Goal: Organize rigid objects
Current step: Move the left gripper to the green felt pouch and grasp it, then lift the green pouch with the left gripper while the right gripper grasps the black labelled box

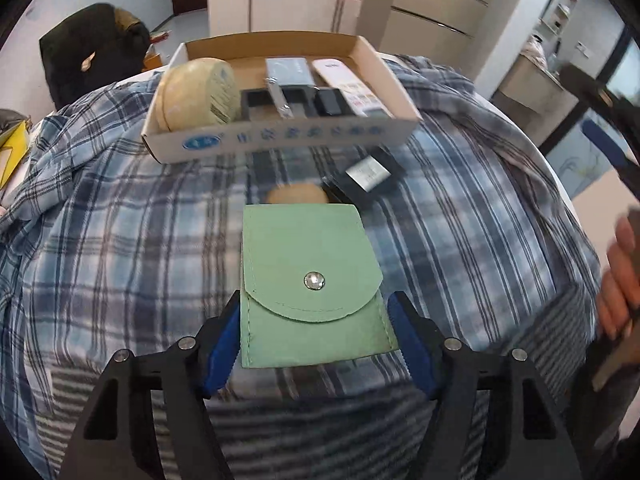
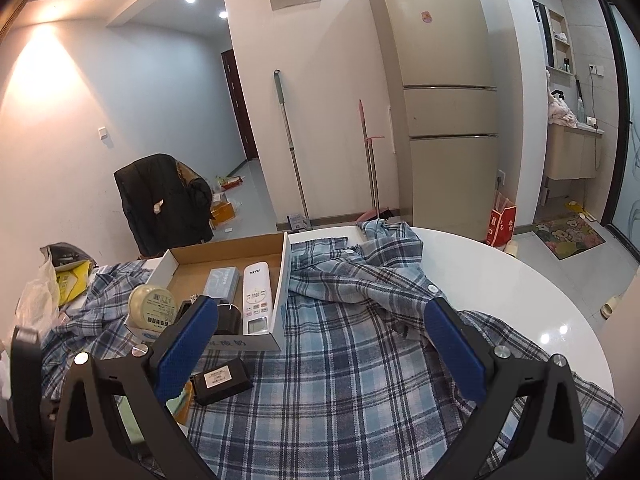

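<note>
My left gripper (image 1: 315, 304) is shut on a pale green snap pouch (image 1: 308, 264), its blue pads (image 1: 222, 344) pressing the pouch's two sides above the plaid shirt (image 1: 120, 240). Just beyond the pouch lie a beige round thing (image 1: 298, 194) and a black block with a silver label (image 1: 366, 178). Farther on stands an open cardboard box (image 1: 280, 136) holding a cream round tin (image 1: 200, 94), a grey packet (image 1: 289, 72), black pieces and a white remote (image 1: 352, 88). My right gripper (image 2: 320, 312) hangs open and empty over the shirt, right of the box (image 2: 280, 280) and the black block (image 2: 222, 378).
The plaid shirt (image 2: 340, 380) covers most of a white round table (image 2: 500, 280). A person's hand (image 1: 620, 280) grips the right tool at the frame's right edge. Yellow bags (image 2: 72, 280) lie at the table's left. A chair with a dark jacket (image 2: 168, 200) stands behind.
</note>
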Tool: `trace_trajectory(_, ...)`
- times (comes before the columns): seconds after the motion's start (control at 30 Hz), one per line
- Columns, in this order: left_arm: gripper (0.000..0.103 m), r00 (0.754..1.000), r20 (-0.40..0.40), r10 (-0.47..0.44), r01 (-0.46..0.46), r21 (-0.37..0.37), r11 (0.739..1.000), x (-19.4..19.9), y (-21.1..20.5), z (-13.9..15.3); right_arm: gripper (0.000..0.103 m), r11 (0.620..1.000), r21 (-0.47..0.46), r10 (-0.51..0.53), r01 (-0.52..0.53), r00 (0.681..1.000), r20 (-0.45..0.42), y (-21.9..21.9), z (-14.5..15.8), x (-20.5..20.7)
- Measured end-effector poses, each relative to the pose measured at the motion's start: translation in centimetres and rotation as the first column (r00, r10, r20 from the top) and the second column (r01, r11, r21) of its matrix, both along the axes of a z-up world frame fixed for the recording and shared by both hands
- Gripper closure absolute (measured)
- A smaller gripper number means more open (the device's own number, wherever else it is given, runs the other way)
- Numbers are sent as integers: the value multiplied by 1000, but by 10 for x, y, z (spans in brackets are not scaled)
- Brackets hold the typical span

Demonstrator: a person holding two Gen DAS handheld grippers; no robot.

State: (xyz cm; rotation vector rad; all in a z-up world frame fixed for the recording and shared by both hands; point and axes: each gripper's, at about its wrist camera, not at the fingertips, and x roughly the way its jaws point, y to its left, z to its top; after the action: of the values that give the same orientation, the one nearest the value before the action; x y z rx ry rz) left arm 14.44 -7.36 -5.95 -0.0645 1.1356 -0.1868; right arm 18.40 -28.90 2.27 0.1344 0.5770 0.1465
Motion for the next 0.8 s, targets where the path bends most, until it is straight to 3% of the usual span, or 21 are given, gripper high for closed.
trace_trajectory(0.23, 26, 994, -71, -84, 88, 55, 995, -5, -12, -24, 0, 1000, 4, 3, -3, 1000, -3, 0, 1, 0)
trace_trajectory(0.33, 19, 998, -35, -59, 61, 52, 997, -4, -11, -19, 0, 1000, 12, 6, -6, 1000, 0, -2, 2, 0)
trace_trajectory(0.63, 19, 998, -68, -9, 16, 104, 994, 29, -22, -27, 0, 1000, 4, 16, -15, 1000, -11, 0, 0, 1)
trace_trajectory(0.7, 22, 998, -56, -1, 7, 98, 995, 31, -20, -27, 0, 1000, -1, 14, -14, 1000, -9, 0, -1, 2)
trace_trajectory(0.73, 31, 999, -44, 3, 1, 92, 996, 31, -19, -25, 0, 1000, -2, 14, -14, 1000, -10, 0, -1, 2)
trace_trajectory(0.8, 32, 1000, -17, 3, -2, 82, 997, 30, -18, -20, 0, 1000, -4, 13, -13, 1000, -14, 0, -2, 3)
